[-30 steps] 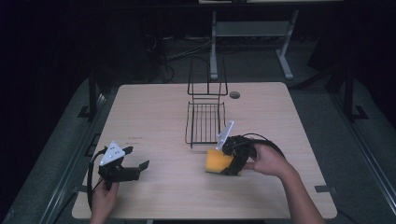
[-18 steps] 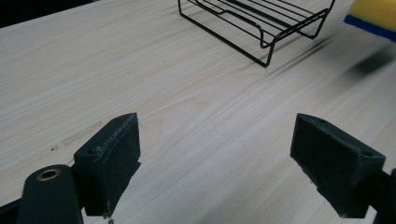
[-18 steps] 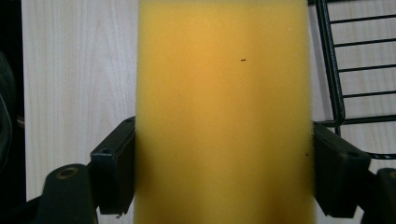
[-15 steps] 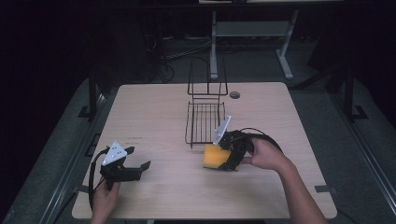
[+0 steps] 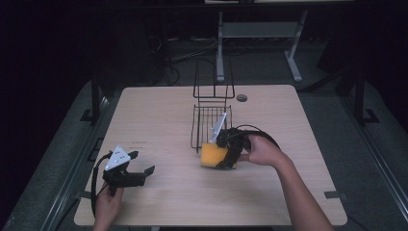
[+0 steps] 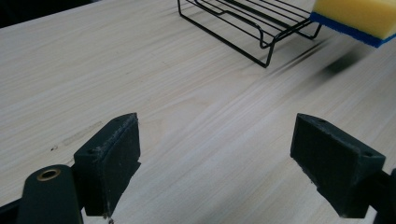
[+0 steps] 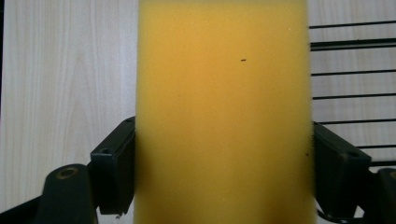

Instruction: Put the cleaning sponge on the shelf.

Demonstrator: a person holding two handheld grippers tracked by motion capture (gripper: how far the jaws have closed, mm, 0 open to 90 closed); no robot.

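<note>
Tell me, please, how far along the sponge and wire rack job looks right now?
Done: the right gripper is shut on the yellow sponge, lifted off the table. In hand: it is carried beside the wire rack. Left: likely setting it in the rack. The left gripper waits open.

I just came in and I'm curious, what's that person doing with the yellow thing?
A person at a wooden table holds a hand-held gripper in each hand. The right hand-held gripper is shut on a yellow sponge with a blue underside, carrying it above the table right beside a black wire rack. The left hand-held gripper waits open and empty near the table's front left corner.
</note>
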